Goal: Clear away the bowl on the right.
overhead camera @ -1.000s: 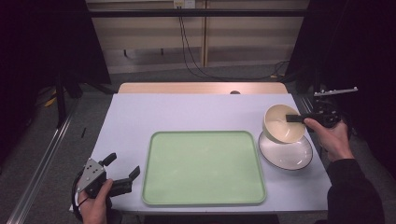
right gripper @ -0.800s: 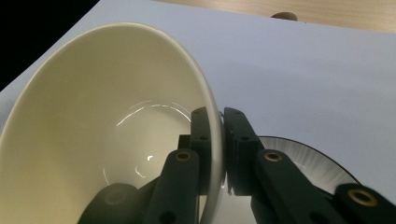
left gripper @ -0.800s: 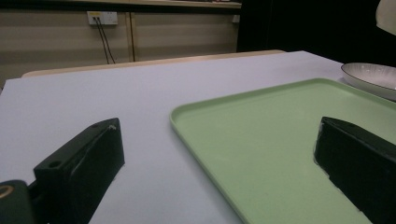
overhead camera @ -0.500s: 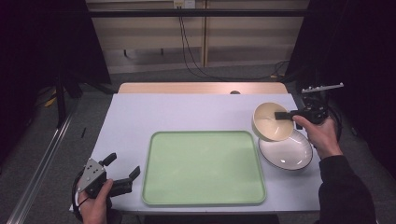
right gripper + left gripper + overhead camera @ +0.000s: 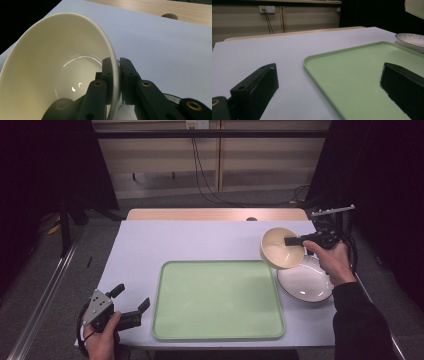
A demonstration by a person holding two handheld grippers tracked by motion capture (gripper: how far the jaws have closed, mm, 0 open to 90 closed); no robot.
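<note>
A cream bowl point(image 5: 281, 248) hangs tilted in the air above the table's right side, my right gripper point(image 5: 296, 241) shut on its rim. In the right gripper view the bowl point(image 5: 57, 67) has one jaw inside its wall and one outside, at the gripper point(image 5: 116, 65). Below it a white plate point(image 5: 306, 282) lies on the table, its edge at the right in the left gripper view point(image 5: 410, 41). A light green tray point(image 5: 218, 299) lies at the centre front. My left gripper point(image 5: 131, 301) rests open at the front left, its jaws either side of the tray's corner point(image 5: 352, 75).
The pale table point(image 5: 190, 240) has a wooden strip point(image 5: 215, 214) along its far edge. Cables hang down the back wall point(image 5: 200, 165). Dark curtains stand at both sides.
My right gripper has carried the bowl up off the plate and leftward, toward the tray. The left gripper has stayed still.
</note>
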